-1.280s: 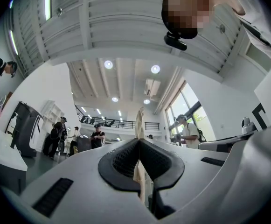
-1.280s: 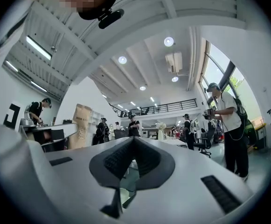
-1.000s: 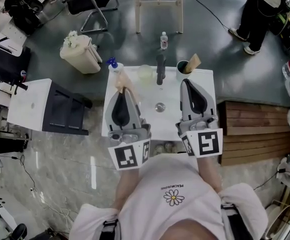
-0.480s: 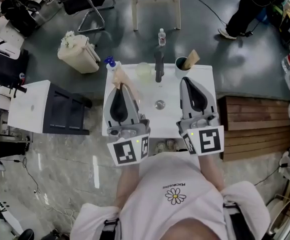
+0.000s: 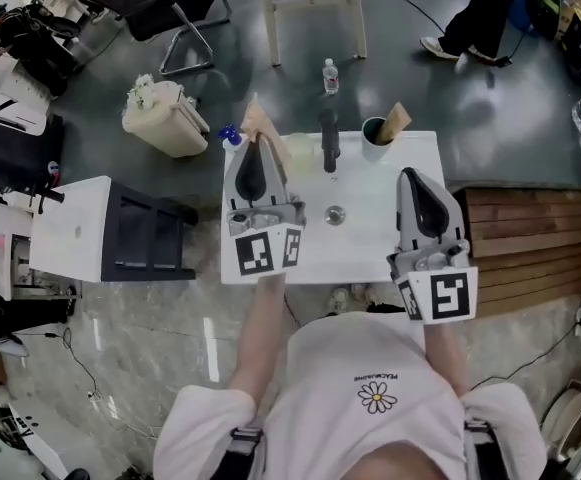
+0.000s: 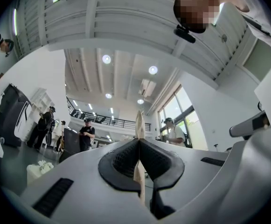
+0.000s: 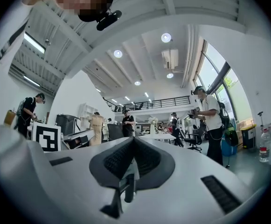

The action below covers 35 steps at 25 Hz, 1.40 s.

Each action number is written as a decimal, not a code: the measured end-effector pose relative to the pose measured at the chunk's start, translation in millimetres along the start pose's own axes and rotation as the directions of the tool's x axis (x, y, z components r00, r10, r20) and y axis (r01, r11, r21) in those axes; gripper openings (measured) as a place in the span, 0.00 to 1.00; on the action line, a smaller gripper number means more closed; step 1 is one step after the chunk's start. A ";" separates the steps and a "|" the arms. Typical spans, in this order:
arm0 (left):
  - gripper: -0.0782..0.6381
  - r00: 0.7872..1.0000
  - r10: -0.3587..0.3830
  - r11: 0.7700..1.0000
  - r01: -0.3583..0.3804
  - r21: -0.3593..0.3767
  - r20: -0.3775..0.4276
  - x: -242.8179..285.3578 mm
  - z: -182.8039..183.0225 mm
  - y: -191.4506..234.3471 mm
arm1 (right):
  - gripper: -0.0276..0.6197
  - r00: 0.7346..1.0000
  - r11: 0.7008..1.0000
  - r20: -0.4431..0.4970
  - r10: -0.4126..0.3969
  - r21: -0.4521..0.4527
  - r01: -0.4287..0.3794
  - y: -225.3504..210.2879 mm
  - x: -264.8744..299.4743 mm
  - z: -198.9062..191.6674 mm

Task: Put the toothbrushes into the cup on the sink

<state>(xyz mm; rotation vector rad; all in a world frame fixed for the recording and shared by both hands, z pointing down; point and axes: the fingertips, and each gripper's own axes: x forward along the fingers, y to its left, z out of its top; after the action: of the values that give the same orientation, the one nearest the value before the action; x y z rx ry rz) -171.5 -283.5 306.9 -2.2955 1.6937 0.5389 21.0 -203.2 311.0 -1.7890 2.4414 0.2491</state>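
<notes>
My left gripper (image 5: 256, 136) hovers over the back left corner of the white sink (image 5: 370, 238), shut on a tan toothbrush (image 5: 256, 114) whose end sticks out past the jaws. The left gripper view shows that toothbrush (image 6: 139, 122) pinched upright between the closed pads of the left gripper (image 6: 139, 141). The dark cup (image 5: 372, 131) stands at the sink's back right, right of the black faucet (image 5: 328, 138), with another tan toothbrush (image 5: 396, 121) in it. My right gripper (image 5: 412, 174) sits over the sink's right side, shut with nothing in it, as the right gripper view (image 7: 133, 138) confirms.
A blue-topped bottle (image 5: 229, 132) and a pale clear cup (image 5: 301, 149) stand at the sink's back left. A cream bin (image 5: 163, 114) and a white cabinet (image 5: 70, 226) lie to the left, a wooden bench (image 5: 515, 233) to the right. A person (image 5: 480, 13) stands beyond.
The left gripper has moved away from me toward the sink's back left, carrying the toothbrush. The right gripper has drawn back toward me and to the right.
</notes>
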 end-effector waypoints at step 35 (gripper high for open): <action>0.22 0.973 -0.031 0.998 0.041 0.037 -0.230 48.5 -136.9 10.9 | 0.06 0.988 0.998 -0.143 -0.059 0.010 0.061 -4.8 -10.5 -40.3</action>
<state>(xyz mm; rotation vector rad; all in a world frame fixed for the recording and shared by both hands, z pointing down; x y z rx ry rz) -148.5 -383.6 410.2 -2.4330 1.7398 0.2351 29.3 -202.6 352.1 -1.9335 2.4708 0.1021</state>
